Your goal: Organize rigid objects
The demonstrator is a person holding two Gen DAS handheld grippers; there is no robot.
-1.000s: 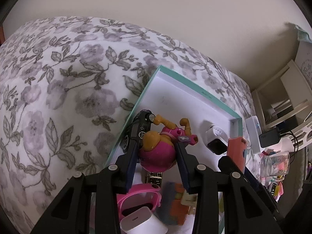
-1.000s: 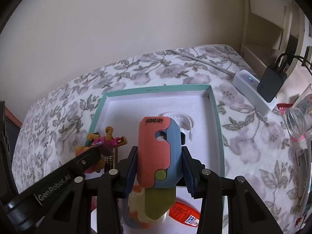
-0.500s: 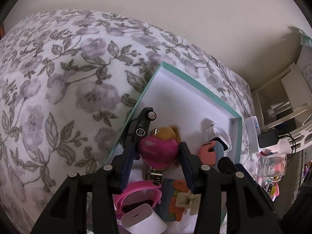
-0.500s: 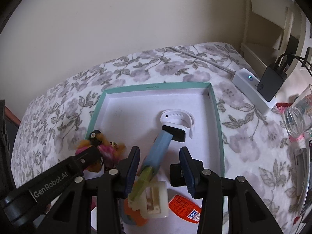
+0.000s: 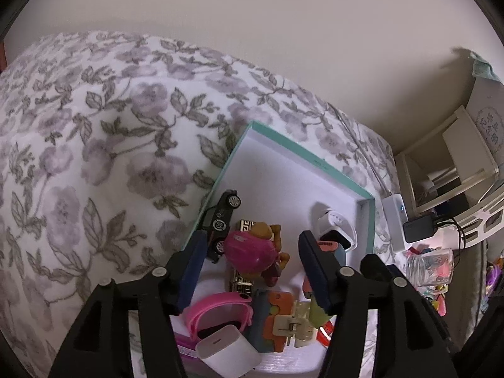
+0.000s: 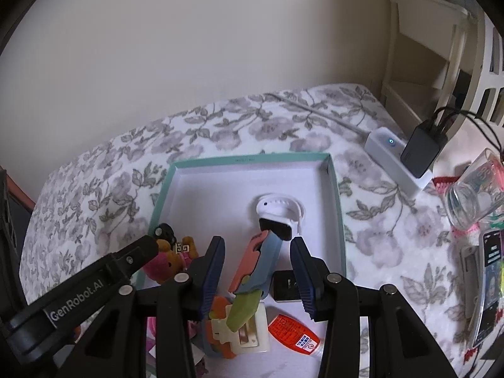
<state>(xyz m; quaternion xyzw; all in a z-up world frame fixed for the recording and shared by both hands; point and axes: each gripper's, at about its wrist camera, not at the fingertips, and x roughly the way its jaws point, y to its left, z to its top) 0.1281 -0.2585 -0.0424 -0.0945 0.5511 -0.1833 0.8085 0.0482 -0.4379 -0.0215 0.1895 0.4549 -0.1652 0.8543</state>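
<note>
Both toys have dropped out of their grips since a second ago: the pink and orange figure [image 5: 255, 256], then clamped and lifted, now lies on the floor of the teal-rimmed box [image 5: 302, 152] between the pads of the left gripper [image 5: 252, 271], whose jaws are opening and clear of it; the coral and blue folding toy [image 6: 256, 266], then pinched upright, now leans on the pile between the parted, untouching pads of the right gripper [image 6: 257, 278].

Judging by what lies there, the sorting is well on: the black toy car [image 5: 222, 220] rests against the box's left wall beside the figure, the white smartwatch [image 6: 278, 217] sits mid-box, and a pink watch [image 5: 220, 313], white charger [image 5: 228, 351], cream hair clip [image 6: 244, 330] and red-labelled tag [image 6: 294, 335] crowd the near end; whether more waits outside on the flowered bed [image 5: 78, 145] I cannot tell.

Both toys look hard, glossy plastic; the figure is rounded, the folding toy flat and slanted.
</note>
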